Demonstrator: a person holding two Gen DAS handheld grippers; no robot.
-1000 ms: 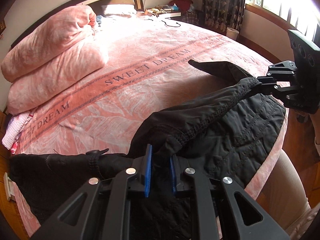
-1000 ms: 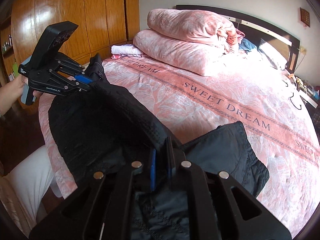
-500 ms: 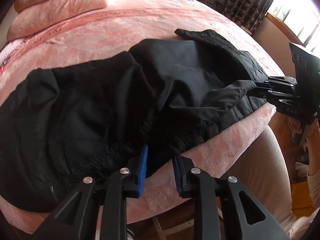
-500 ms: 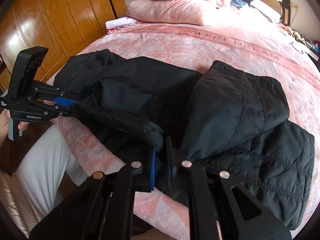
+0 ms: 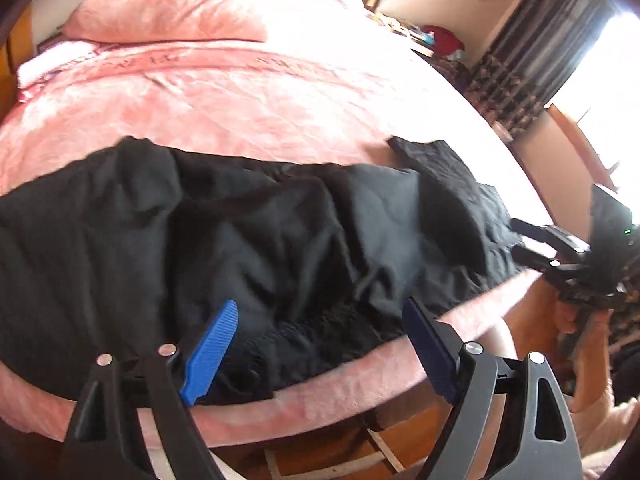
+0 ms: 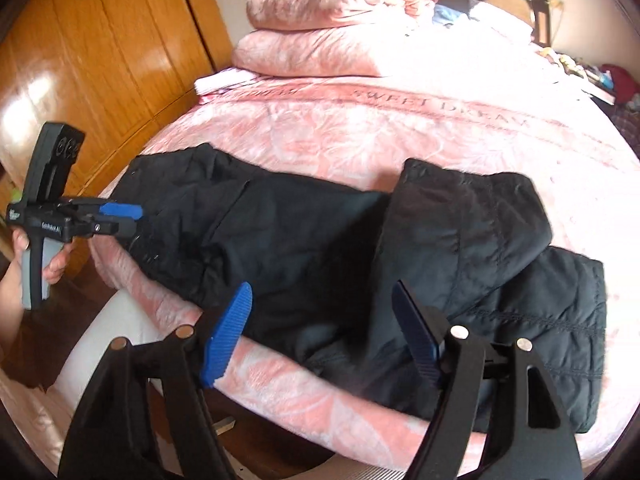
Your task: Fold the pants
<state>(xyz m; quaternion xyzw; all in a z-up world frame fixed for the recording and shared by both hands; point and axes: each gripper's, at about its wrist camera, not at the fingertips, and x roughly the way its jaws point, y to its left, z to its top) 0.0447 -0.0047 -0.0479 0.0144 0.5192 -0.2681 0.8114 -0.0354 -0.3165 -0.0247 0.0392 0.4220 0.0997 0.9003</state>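
- Black pants (image 5: 256, 240) (image 6: 288, 240) spread flat and crumpled along the near edge of the bed (image 5: 280, 120) (image 6: 360, 128), quilted part folded over itself at one end.
- Just short of the pants' near hem: left gripper (image 5: 320, 340), fingers (image 5: 212, 352) spread wide, holding nothing, blue pads hovering over the fabric without touching it.
- At the quilted end of the pants: right gripper (image 6: 324, 328), fingers (image 6: 228, 328) likewise spread wide and empty, above the cloth.
- From the right wrist view, left gripper (image 6: 128, 220) beside the other end of the pants, blue fingers parted and clear of the fabric.
- From the left wrist view, right gripper (image 5: 520, 240) just off the pants' quilted end, fingers apart.
- Beyond the pants, toward the head of the bed: pink pillows (image 6: 320, 40) (image 5: 168, 20) stacked.
- Off to the side of the pants: wooden wardrobe (image 6: 100, 60).
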